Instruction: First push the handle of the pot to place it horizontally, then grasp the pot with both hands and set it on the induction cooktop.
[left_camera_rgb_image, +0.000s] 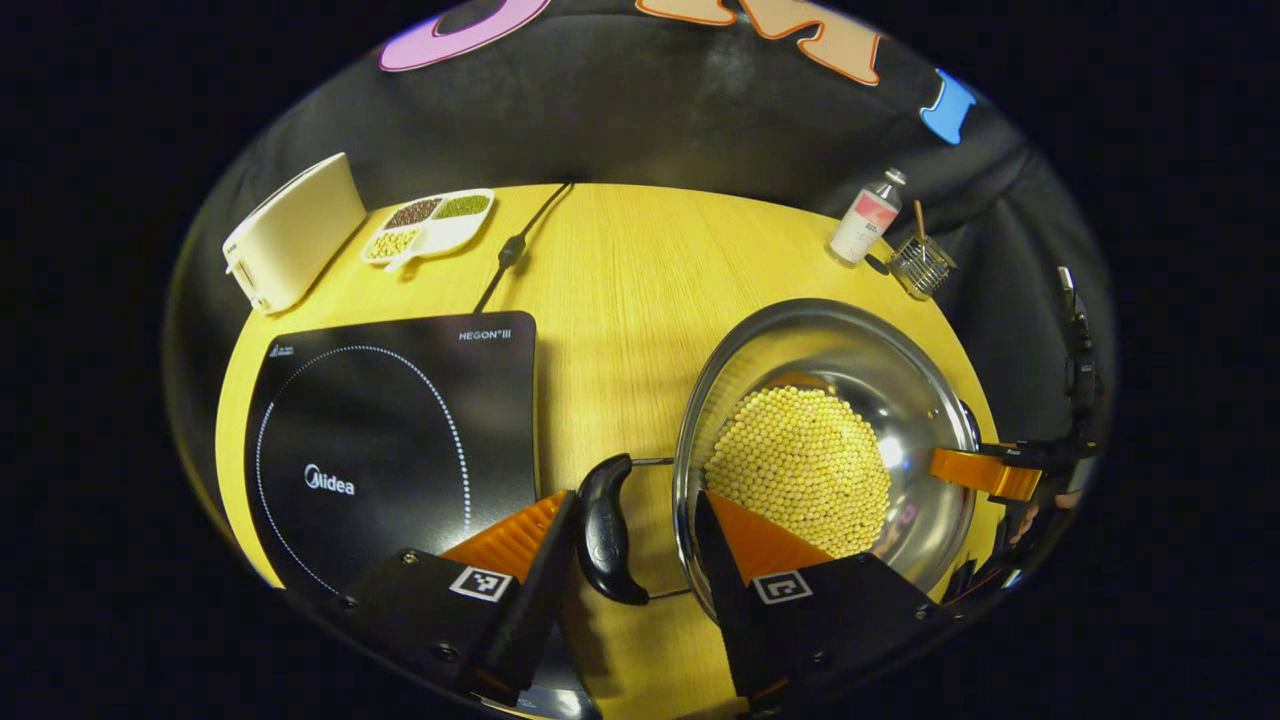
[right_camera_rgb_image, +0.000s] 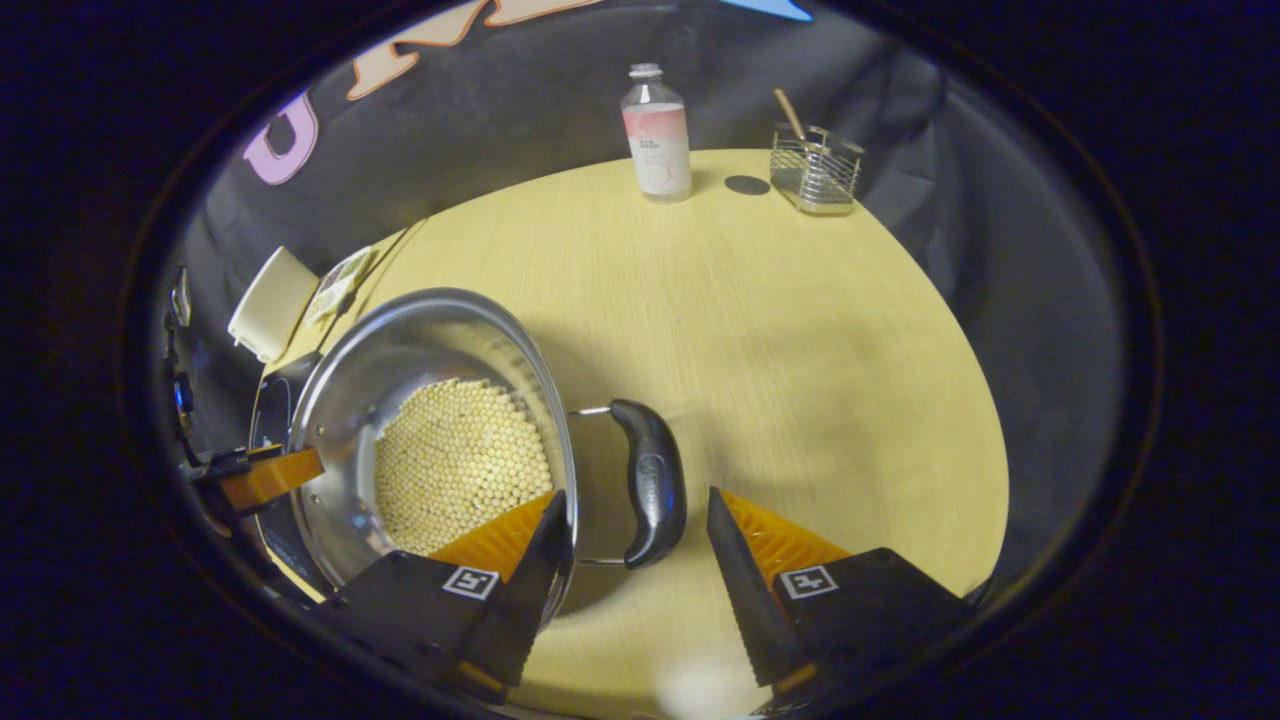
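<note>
Both handles lie flat, so the two-handed grasp is in hand. The pot (left_camera_rgb_image: 825, 440) sits on the desk (left_camera_rgb_image: 620, 280) right of the induction cooktop (left_camera_rgb_image: 390, 440). The left gripper (left_camera_rgb_image: 632, 545) and right gripper (right_camera_rgb_image: 640, 545) stand spread, each straddling a handle (left_camera_rgb_image: 605, 530); next, clench both and lift leftward.

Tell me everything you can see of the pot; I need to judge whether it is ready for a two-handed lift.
The pot is a round, shiny steel vessel, upright on the wooden table, right of the induction cooktop and holding pale yellow beans. It has two dark loop handles on wire brackets, both lying horizontal. The left gripper straddles one handle, open, one finger inside the rim; the right gripper likewise straddles the other handle.
</note>
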